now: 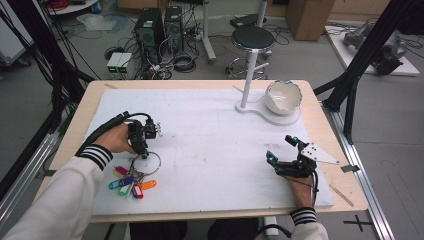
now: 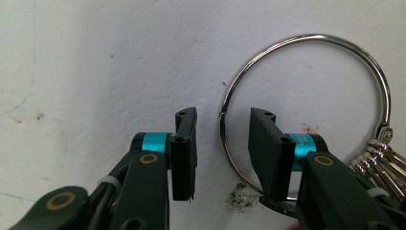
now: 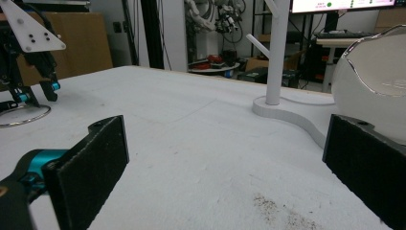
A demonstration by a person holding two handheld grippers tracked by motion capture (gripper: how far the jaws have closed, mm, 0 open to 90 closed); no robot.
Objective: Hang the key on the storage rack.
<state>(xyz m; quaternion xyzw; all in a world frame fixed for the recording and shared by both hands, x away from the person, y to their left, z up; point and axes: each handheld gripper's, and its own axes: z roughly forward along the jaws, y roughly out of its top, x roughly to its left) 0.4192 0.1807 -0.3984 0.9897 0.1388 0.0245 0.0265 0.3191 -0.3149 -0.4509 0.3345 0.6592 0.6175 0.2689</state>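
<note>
White foam mat [image 1: 215, 145] covers one wooden table [image 1: 330, 135]; far right, one white stand [image 1: 248, 70] w/ one pale bowl [image 1: 283, 96] on its base; near left, one steel key ring [image 2: 306, 115] lying flat, approx six coloured tags [image 1: 131, 183] fanned toward the person; left gripper [image 2: 222, 143] jaws apart, straddling the ring's wire; right gripper [image 1: 284, 150] jaws wide apart, holding nothing.

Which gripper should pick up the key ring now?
Left. The left gripper is open with its jaws straddling the wire of the key ring, while the right gripper rests open far across the mat.
</note>
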